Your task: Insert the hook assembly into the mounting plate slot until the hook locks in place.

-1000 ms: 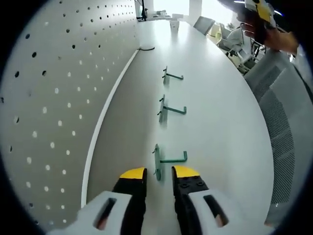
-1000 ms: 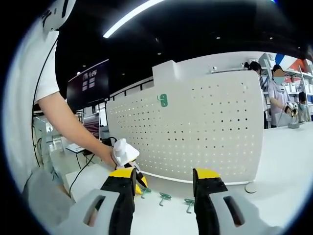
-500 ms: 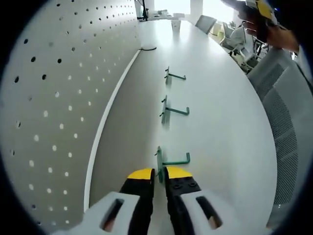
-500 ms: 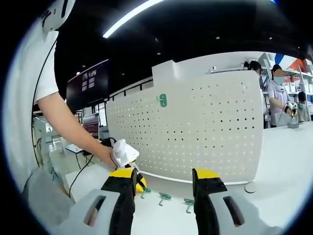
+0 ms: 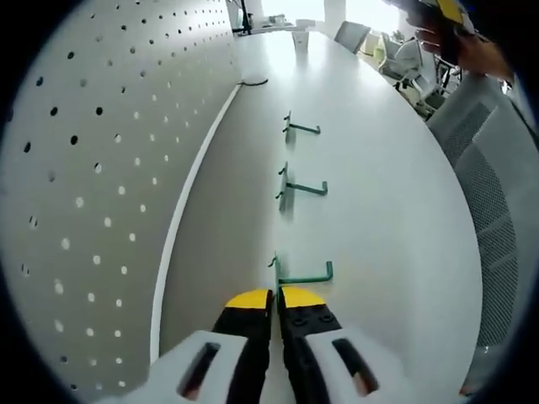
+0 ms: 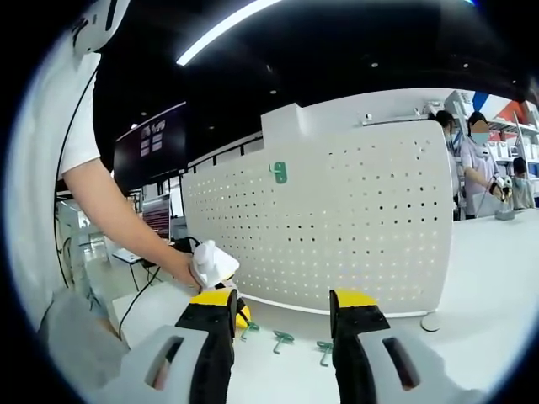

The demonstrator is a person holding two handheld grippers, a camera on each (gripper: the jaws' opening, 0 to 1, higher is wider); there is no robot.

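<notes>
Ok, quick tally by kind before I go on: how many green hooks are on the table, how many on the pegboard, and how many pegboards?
Green hooks on the table: 3 (nearest, middle, far)
Green hooks on the pegboard: 1
Pegboards: 1
Total: 5

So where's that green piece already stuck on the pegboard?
In the right gripper view, the green piece sits high on the pegboard, left of centre, above the hooks on the table.

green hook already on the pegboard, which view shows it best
The right gripper view: the mounted green hook faces the camera, high on the pegboard. The left gripper view catches the pegboard at a steep angle, and I cannot make the hook out there.
</notes>
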